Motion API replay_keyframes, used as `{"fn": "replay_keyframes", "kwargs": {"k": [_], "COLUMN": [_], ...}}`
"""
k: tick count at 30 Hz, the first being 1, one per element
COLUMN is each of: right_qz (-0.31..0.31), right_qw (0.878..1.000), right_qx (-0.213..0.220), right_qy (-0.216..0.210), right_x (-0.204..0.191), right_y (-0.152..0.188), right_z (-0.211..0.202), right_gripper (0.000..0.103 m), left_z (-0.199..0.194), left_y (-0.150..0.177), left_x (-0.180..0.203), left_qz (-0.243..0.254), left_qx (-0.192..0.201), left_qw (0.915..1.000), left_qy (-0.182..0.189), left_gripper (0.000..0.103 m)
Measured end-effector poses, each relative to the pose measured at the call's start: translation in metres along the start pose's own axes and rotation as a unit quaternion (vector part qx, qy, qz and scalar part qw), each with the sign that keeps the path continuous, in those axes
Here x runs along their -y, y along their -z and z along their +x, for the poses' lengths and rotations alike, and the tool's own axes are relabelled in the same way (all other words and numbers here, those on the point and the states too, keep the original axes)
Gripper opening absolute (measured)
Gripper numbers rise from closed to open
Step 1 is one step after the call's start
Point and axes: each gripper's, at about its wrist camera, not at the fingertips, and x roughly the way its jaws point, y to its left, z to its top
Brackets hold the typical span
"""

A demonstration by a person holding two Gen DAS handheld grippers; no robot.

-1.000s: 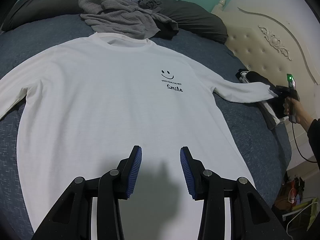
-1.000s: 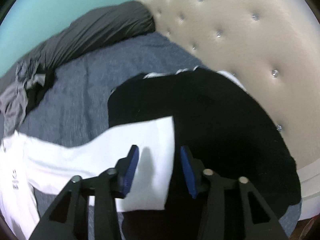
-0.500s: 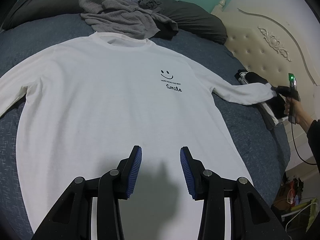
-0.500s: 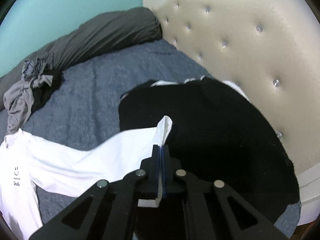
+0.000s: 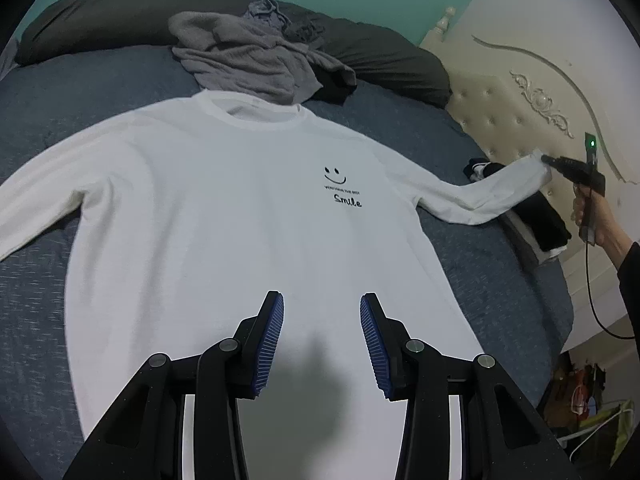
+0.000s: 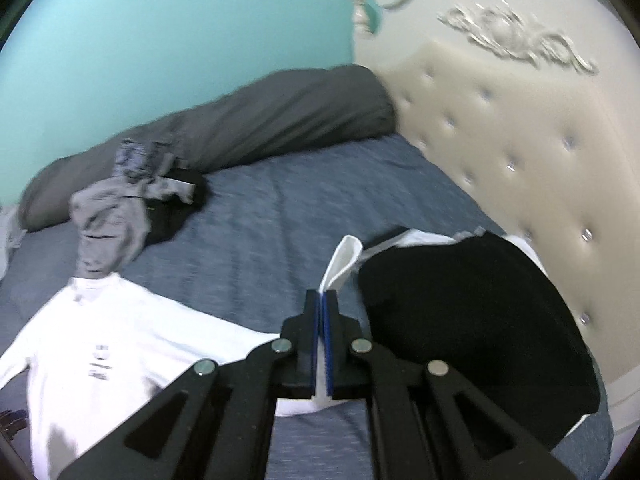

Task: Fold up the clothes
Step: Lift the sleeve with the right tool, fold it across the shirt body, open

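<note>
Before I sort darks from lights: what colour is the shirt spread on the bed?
White, with a small black smiley print; the shirt shows best in the left wrist view.

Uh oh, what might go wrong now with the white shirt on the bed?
The right gripper pinches only the cuff of the sleeve, so the cloth might slip out when pulled. The lifted sleeve hangs over the black folded clothes and could drag them out of shape. The left gripper is open above the white shirt and pins nothing, so the whole shirt may slide and wrinkle.
</note>
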Motion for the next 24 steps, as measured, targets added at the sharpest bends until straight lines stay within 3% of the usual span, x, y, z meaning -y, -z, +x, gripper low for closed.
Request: {"fn": "replay_keyframes", "kwargs": {"k": [11, 24], "right_qz": [-0.057, -0.138], "right_qw": [0.993, 0.966], "right_qx": [0.035, 0.009], "right_qy": [-0.097, -0.220], "right_x": [-0.149, -0.352], "right_y": [-0.030, 0.028], "right_z": [-0.055, -0.084], "right_gripper": [0.002, 0.002], "left_z": [-0.062, -0.142], "left_y": [0.003, 0.032], "left_x": [-0.013, -0.038], "left_qz": [-0.004, -0.021], "left_qx": [0.030, 0.071], "left_qw": [0.9995, 0.9973], "left_qy": [-0.001, -0.005], "left_gripper": [0.044, 0.044]}}
